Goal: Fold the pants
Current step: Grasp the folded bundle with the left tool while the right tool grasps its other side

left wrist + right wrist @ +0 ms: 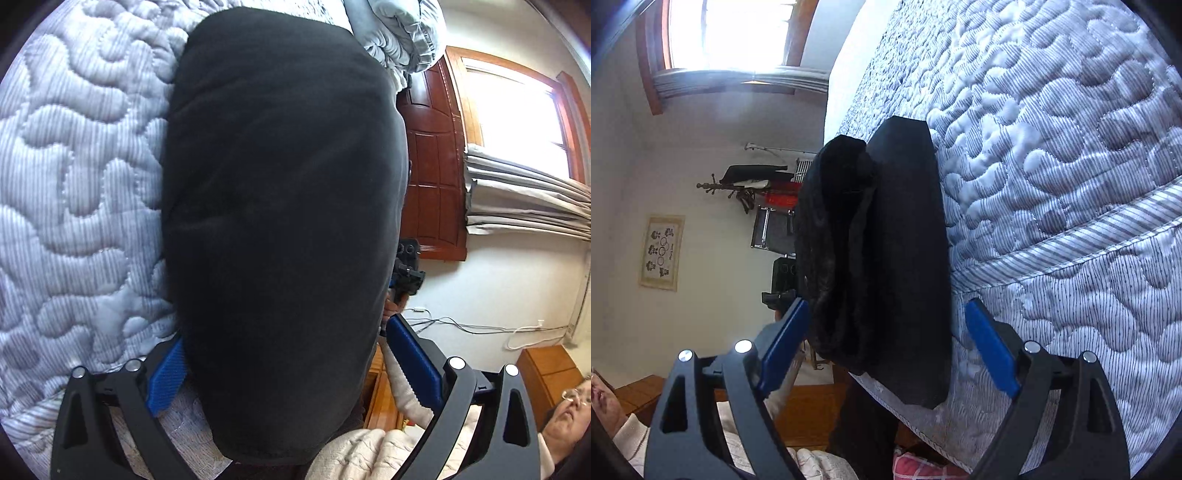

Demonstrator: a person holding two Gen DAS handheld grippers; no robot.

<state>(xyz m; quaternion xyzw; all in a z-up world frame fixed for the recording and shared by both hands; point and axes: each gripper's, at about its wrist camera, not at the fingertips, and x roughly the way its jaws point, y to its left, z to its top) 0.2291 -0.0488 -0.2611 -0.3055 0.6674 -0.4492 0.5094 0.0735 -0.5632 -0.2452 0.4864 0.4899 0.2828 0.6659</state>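
Observation:
The black pants (280, 184) lie folded in a thick bundle on the quilted grey-white bed (81, 184) and fill the middle of the left wrist view. My left gripper (284, 332) stands wide, its blue pads (166, 380) flanking the near end of the bundle without squeezing it. In the right wrist view the pants (908, 240) rest near the mattress edge (1071, 258), with a fuzzy upper layer raised on the left. My right gripper (886, 306) is open around them, and a gap shows beside the right pad (990, 347).
Both views are rolled sideways. A person's cream sleeve (369, 454) is close to the left gripper. Beyond the bed are a wooden door (432, 166), a bright window (517, 110), a wooden cabinet (546, 373) and a coat rack (738, 184).

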